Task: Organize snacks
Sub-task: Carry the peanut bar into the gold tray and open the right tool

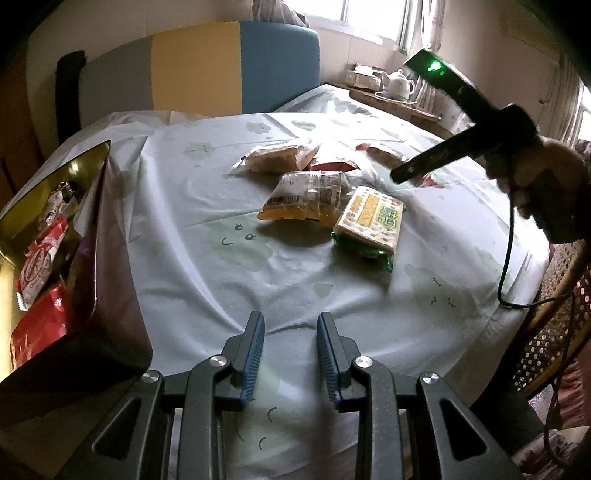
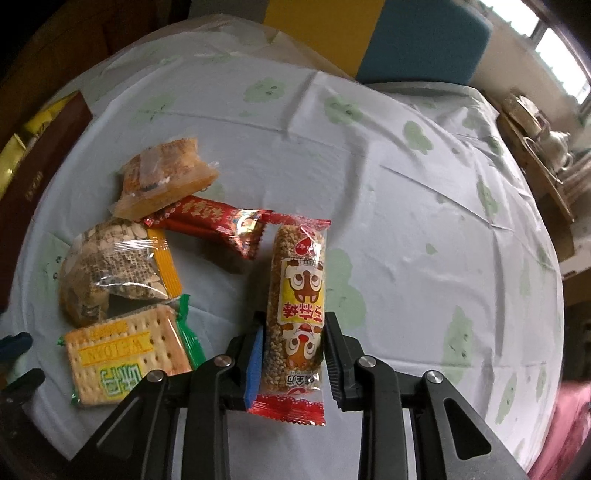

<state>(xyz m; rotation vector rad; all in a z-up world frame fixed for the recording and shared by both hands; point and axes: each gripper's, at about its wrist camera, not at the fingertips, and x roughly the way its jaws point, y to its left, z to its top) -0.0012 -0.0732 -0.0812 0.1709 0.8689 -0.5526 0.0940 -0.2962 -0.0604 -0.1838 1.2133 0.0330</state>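
The right claw (image 2: pixel 293 325) grips a sesame bar (image 2: pixel 295 310) over the table (image 2: pixel 406 221); cracker pack (image 2: pixel 125 358) lies at nine o'clock. The left claw (image 1: pixel 290 325) hangs parted, empty.

Gift box (image 1: pixel 85 258) cut off at left edge, its contents partly hidden

Daylit window (image 1: pixel 373 16), colour-blocked headboard (image 1: pixel 229 66)
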